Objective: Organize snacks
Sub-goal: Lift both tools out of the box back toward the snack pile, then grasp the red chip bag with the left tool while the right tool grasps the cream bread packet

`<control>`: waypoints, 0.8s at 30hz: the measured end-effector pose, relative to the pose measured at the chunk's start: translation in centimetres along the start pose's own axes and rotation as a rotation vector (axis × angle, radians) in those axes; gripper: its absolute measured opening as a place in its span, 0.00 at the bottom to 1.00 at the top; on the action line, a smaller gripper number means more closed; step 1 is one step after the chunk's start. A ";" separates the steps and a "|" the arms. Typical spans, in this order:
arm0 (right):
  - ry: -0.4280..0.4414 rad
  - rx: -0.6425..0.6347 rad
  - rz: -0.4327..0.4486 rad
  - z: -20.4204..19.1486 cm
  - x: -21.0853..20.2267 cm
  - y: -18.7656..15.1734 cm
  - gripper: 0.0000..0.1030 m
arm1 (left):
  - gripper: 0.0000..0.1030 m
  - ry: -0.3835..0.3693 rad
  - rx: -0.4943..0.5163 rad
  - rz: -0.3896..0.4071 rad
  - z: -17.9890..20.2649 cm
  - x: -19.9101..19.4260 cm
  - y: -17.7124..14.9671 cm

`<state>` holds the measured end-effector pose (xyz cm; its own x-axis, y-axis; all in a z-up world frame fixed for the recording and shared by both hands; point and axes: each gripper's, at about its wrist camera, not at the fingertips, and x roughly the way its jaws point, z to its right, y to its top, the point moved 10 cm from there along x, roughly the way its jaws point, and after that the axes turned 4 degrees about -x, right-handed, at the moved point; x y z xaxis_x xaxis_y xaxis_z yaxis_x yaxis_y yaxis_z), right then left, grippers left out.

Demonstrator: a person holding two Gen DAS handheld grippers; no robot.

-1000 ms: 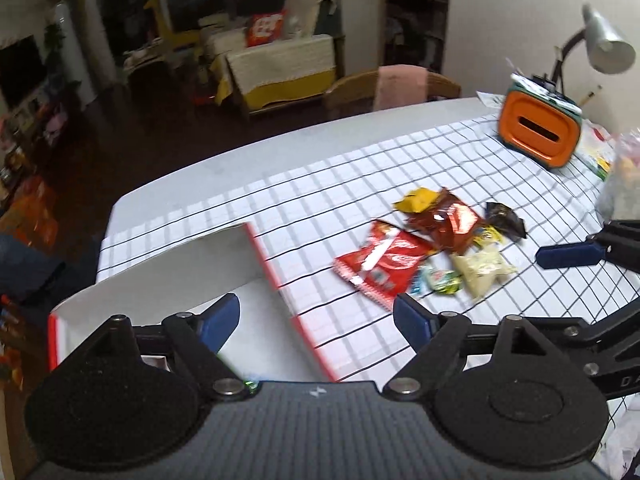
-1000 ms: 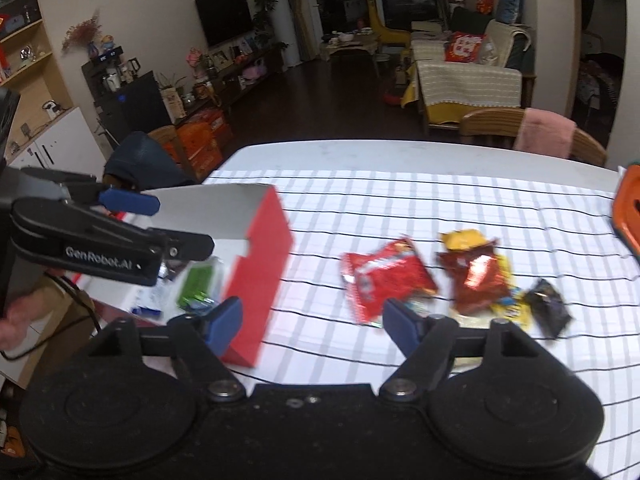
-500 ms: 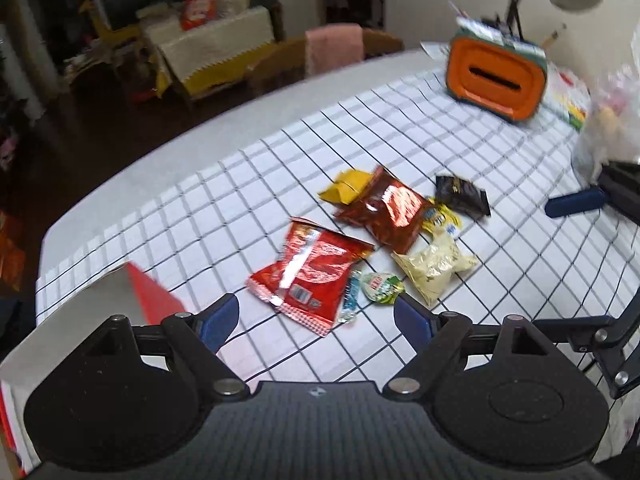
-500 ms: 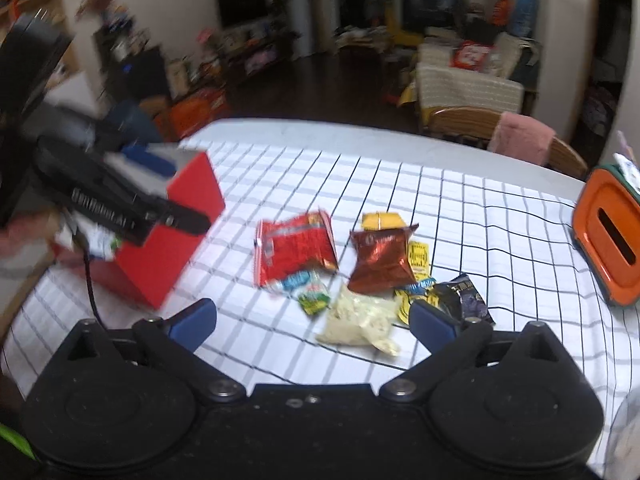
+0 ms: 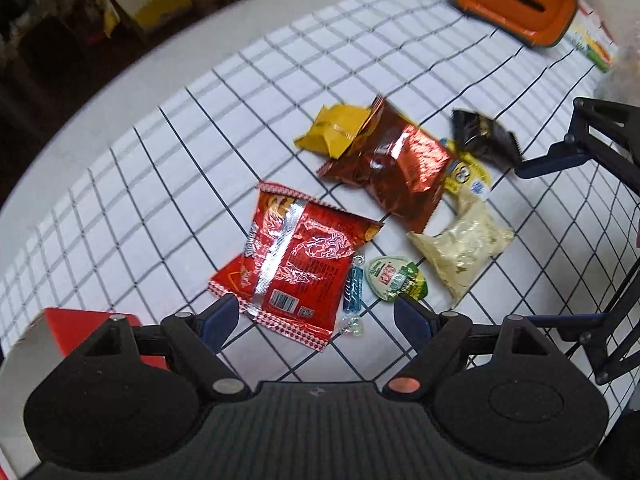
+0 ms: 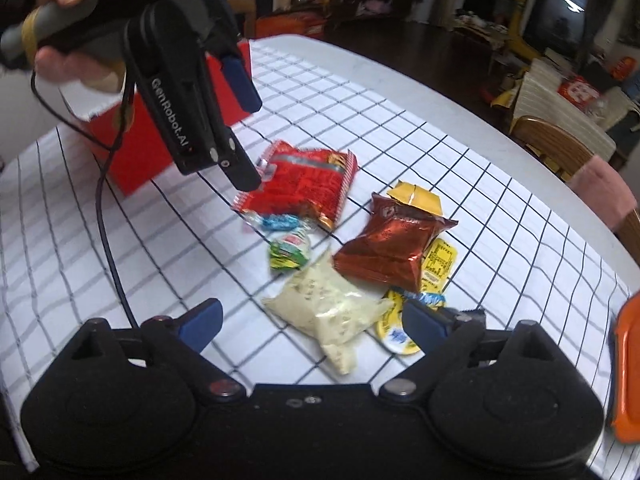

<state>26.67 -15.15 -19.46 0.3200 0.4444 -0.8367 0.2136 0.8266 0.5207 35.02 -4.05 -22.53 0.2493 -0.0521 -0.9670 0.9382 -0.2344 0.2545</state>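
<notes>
Both grippers had swung from the red box (image 6: 136, 148) to the snacks; left gripper (image 5: 316, 316) hovered over the red packet (image 5: 296, 256), right gripper (image 6: 312, 320) above the pale bag (image 6: 324, 312), jaws wide, empty.

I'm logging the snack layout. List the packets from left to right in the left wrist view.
Red bag → blue candy → green packet → cream bag → black packet. The yellow packet, the brown bag and the yellow sachet overlap, so I leave them out.
</notes>
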 end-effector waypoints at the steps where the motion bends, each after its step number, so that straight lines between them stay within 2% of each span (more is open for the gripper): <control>1: 0.011 -0.014 -0.011 0.1 0.5 -0.1 0.90 | 0.82 0.003 -0.001 -0.019 -0.1 0.7 0.2; 3: 0.025 -0.048 -0.030 0.3 1.5 -0.3 0.87 | 0.82 0.011 -0.008 -0.051 -0.5 1.9 0.8; 7: 0.044 -0.092 -0.055 0.5 3.2 -0.6 0.83 | 0.82 -0.024 -0.072 -0.083 -1.8 3.5 2.5; 11: 0.067 -0.112 -0.057 0.6 4.4 -0.4 0.80 | 0.82 -0.066 -0.084 -0.130 -2.0 5.2 3.4; 15: 0.078 -0.153 -0.071 0.5 5.4 -0.1 0.80 | 0.86 -0.072 -0.044 -0.143 -1.6 6.2 3.7; 17: 0.094 -0.164 -0.081 0.4 5.9 -0.1 0.76 | 0.87 -0.079 -0.044 -0.149 -1.5 6.7 3.9; 21: 0.118 -0.168 -0.098 0.1 6.6 -0.3 0.69 | 0.87 -0.065 -0.064 -0.160 -2.0 8.0 3.8; 24: 0.120 -0.150 -0.093 0.0 6.9 -0.5 0.64 | 0.87 -0.065 -0.116 -0.152 -2.8 8.6 3.7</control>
<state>28.81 -12.47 -25.46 0.1911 0.3945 -0.8988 0.0943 0.9041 0.4169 41.35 -2.66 -29.89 0.0904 -0.0877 -0.9920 0.9862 -0.1309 0.1014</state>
